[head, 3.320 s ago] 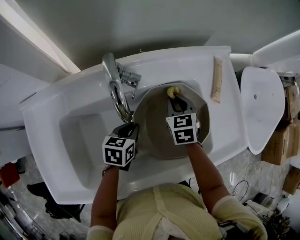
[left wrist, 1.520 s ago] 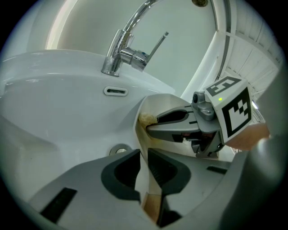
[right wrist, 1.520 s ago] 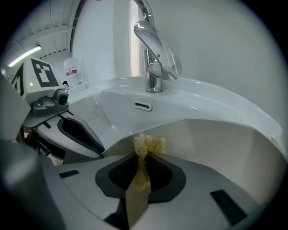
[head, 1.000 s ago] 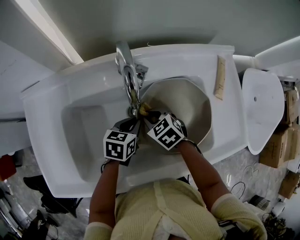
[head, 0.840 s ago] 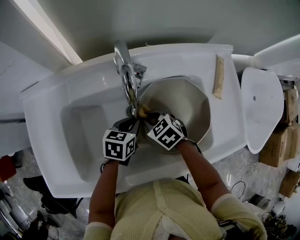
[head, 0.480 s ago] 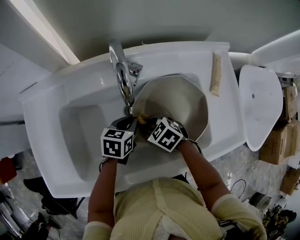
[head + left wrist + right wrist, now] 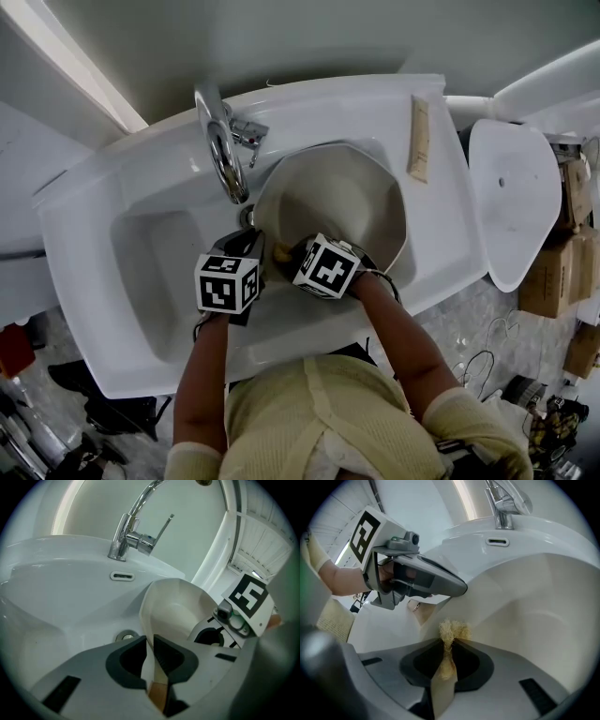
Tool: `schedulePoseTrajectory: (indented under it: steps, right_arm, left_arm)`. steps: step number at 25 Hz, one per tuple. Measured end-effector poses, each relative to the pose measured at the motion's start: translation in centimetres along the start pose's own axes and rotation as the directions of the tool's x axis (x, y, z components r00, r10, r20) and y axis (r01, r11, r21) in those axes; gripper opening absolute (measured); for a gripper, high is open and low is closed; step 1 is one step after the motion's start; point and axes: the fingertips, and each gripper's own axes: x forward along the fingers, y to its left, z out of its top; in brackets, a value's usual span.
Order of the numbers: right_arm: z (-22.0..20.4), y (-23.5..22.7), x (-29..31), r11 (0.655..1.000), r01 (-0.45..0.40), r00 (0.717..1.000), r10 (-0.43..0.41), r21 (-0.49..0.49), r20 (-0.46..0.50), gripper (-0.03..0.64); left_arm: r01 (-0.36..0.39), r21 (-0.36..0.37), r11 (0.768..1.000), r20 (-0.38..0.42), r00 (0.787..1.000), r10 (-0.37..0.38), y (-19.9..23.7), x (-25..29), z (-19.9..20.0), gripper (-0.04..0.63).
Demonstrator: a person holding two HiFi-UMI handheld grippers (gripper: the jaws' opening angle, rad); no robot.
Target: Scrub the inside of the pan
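A cream pan rests tilted in the right part of a white sink. My left gripper is shut on the pan's near-left edge where its tan handle begins; the cream rim runs up between the jaws. My right gripper is shut on a yellow fibrous scrubber, which touches the pan's inner wall at the near left, just beside the left gripper. The scrubber shows only as a small yellow spot from the head view.
A chrome faucet arches over the sink beside the pan's left rim. The drain lies left of the pan. A beige tube lies on the sink's right ledge. A white toilet lid and cardboard boxes stand to the right.
The right gripper has carried the scrubber from the pan's far rim to the left wall, then toward me along it. The left gripper keeps its hold on the pan.
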Motion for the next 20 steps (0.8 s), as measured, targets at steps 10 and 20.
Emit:
schedulePoseTrajectory:
  steps: [10,20]
  right_arm:
    - [-3.7,1.9,-1.7,0.993,-0.102,0.986,0.109,0.055,-0.129,0.074]
    - [-5.8,1.3,-4.4,0.996,-0.072,0.98,0.08,0.051,-0.182,0.074]
  left_arm:
    - [-0.031,0.011,0.999,-0.003,1.0,0.031,0.0,0.1,0.1,0.098]
    - [-0.049,0.036,0.998,-0.01,0.999,0.049,-0.1,0.0,0.0,0.098]
